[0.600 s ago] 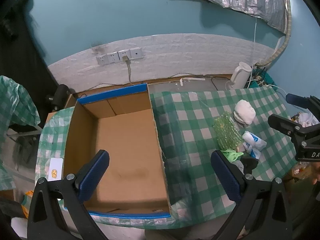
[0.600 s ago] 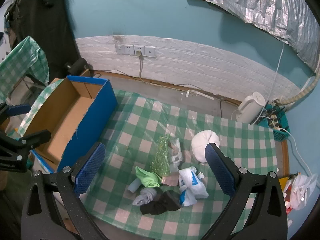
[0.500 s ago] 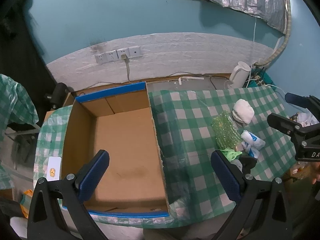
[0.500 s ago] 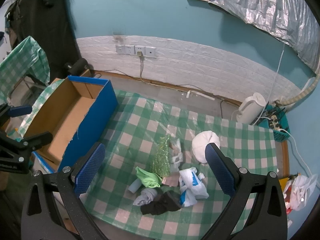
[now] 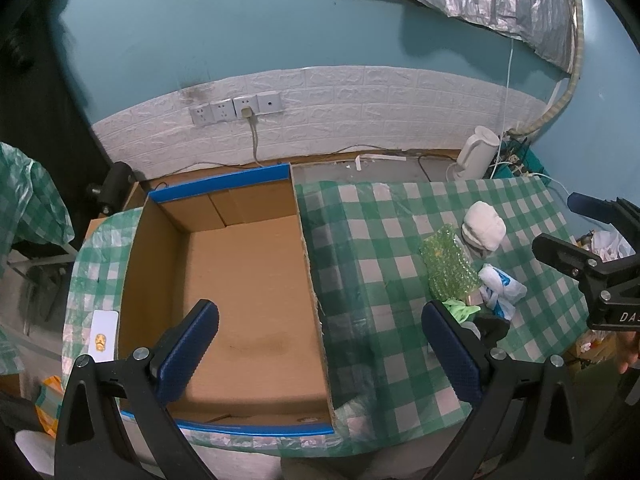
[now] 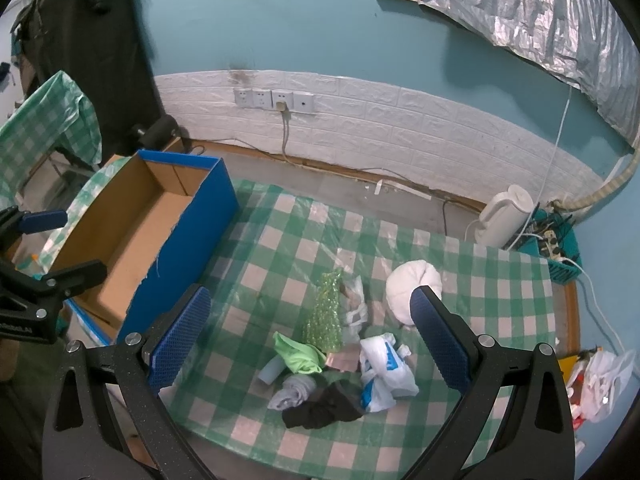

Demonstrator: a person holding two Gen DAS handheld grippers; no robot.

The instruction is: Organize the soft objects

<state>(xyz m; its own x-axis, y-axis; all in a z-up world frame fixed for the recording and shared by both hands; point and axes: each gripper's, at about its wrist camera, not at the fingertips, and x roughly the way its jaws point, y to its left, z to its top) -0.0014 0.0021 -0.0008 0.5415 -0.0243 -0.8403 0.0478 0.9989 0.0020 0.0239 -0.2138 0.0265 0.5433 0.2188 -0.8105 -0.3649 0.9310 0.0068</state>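
Observation:
A heap of soft things lies on the green checked tablecloth point(image 6: 280, 248): a white rolled cloth point(image 6: 412, 280), green bubble wrap point(image 6: 326, 312), a lime-green cloth point(image 6: 300, 356), a white and blue plastic bag point(image 6: 386, 372), a grey sock point(image 6: 292, 392) and a black cloth point(image 6: 324, 406). My right gripper point(image 6: 310, 334) hangs open above this heap, nothing between its fingers. My left gripper point(image 5: 320, 346) is open above the near right part of an empty cardboard box point(image 5: 248, 280) with blue sides. From the left wrist the heap shows at the right, with the bubble wrap point(image 5: 448, 268) and white roll point(image 5: 482, 226).
A white kettle point(image 6: 506, 216) stands at the table's far right by a teal basket point(image 6: 556, 244) of cables. Wall sockets point(image 6: 276, 100) with a hanging cable sit on the white brick panel. A white card point(image 5: 103, 334) lies left of the box. Plastic bags point(image 6: 600, 380) lie off the right edge.
Both views have shifted only slightly; the heap and the box stay where they were, and both grippers remain open.

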